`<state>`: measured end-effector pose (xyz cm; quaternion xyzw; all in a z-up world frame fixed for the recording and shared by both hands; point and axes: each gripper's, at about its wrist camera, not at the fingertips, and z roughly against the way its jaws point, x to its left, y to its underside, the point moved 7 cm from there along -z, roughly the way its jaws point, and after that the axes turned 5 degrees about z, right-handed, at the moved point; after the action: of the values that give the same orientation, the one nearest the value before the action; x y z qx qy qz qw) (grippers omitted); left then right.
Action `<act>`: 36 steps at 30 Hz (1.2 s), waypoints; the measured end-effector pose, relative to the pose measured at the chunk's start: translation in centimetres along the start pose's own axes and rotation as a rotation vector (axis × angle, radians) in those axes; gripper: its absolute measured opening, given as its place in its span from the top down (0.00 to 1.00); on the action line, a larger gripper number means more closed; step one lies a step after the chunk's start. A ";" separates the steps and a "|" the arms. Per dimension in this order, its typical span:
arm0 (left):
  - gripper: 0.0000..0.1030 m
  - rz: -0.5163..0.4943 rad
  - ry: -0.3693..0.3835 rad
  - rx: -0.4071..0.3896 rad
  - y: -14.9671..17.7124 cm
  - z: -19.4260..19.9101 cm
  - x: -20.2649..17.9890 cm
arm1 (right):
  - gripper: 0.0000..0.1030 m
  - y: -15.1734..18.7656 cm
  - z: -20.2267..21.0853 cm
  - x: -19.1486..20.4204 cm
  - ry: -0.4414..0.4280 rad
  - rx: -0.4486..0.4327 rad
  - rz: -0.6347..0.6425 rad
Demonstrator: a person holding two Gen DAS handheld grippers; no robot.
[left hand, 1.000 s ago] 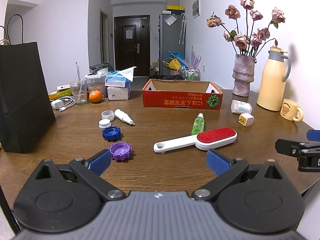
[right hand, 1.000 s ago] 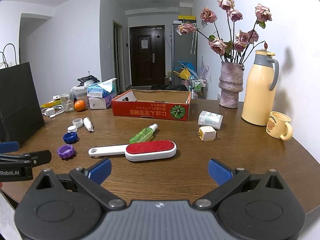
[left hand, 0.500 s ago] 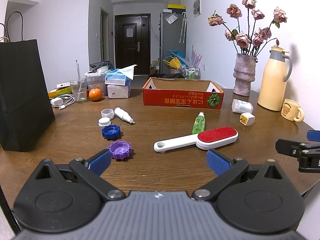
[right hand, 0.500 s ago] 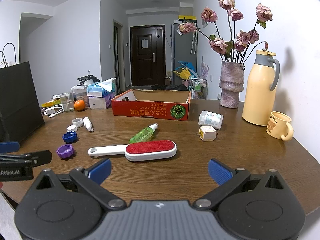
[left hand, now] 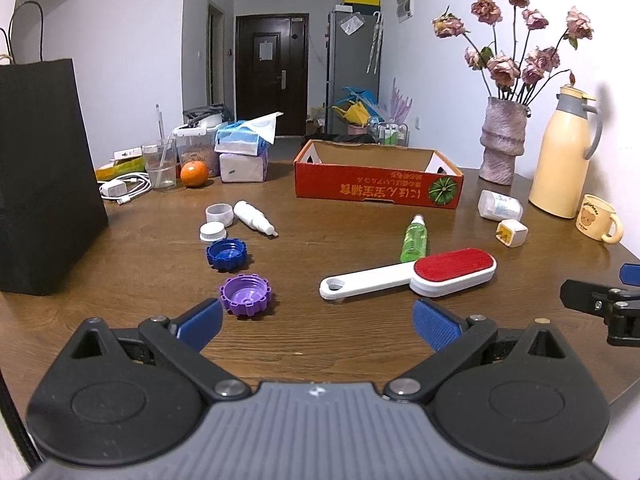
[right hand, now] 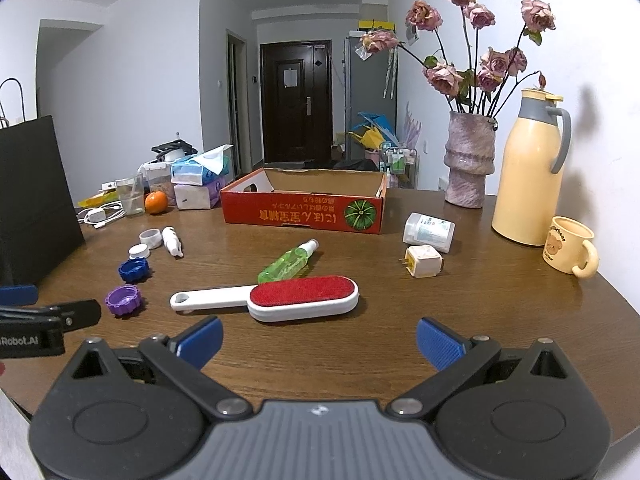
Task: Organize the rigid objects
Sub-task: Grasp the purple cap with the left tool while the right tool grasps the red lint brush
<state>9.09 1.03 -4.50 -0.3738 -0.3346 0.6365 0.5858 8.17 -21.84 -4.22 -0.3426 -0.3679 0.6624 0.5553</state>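
A white lint brush with a red pad (left hand: 412, 276) (right hand: 268, 300) lies mid-table, a green spray bottle (left hand: 414, 240) (right hand: 288, 266) just behind it. To the left sit a purple cap (left hand: 245, 295) (right hand: 123, 300), a blue cap (left hand: 225, 255) (right hand: 134, 270), a white lid (left hand: 213, 232), a white ring cap (left hand: 219, 214) and a small white bottle (left hand: 254, 218) (right hand: 172, 241). A white pill bottle (left hand: 500, 206) (right hand: 429, 232) and a plug cube (left hand: 512, 233) (right hand: 423, 266) lie right. An open red cardboard box (left hand: 378, 190) (right hand: 304, 214) stands behind. Both grippers, left (left hand: 318, 326) and right (right hand: 318, 340), hover open and empty near the front edge.
A black paper bag (left hand: 44, 176) stands at the left. A vase of dried roses (right hand: 468, 160), a yellow thermos (right hand: 528, 172) and a bear mug (right hand: 570, 252) line the right wall. Tissue packs (left hand: 242, 156), an orange (left hand: 194, 174), a cup and cables crowd the back left.
Both grippers have shifted only very slightly; the views are nearly the same. No object on the table has moved.
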 end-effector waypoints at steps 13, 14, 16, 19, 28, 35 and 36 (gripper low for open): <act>0.00 0.030 -0.031 0.050 -0.5 -4.3 2.5 | 0.00 -0.5 -3.9 0.5 -0.004 0.038 0.012; 0.00 0.034 -0.036 0.053 -0.5 -4.7 2.8 | 0.00 -0.6 -4.3 0.5 -0.004 0.042 0.012; 0.00 0.042 -0.043 0.063 -0.6 -5.5 3.4 | 0.00 -0.7 -5.1 0.6 -0.004 0.053 0.012; 0.00 0.050 -0.057 0.077 -0.7 -6.7 4.2 | 0.00 -0.8 -6.3 0.8 -0.007 0.071 0.013; 0.00 0.061 -0.094 0.126 -0.5 -10.5 6.3 | 0.00 -1.1 -10.0 1.8 -0.014 0.123 0.019; 0.02 0.049 -0.123 0.141 -0.7 -12.8 7.4 | 0.00 -1.2 -12.4 2.5 -0.019 0.152 0.011; 0.04 0.047 -0.126 0.145 -0.7 -13.1 7.4 | 0.00 -1.3 -12.7 2.6 -0.020 0.153 0.009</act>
<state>20.52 8.34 -11.05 -0.2975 -0.3149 0.6949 0.5739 19.34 -17.81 -9.48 -0.2940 -0.3202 0.6947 0.5731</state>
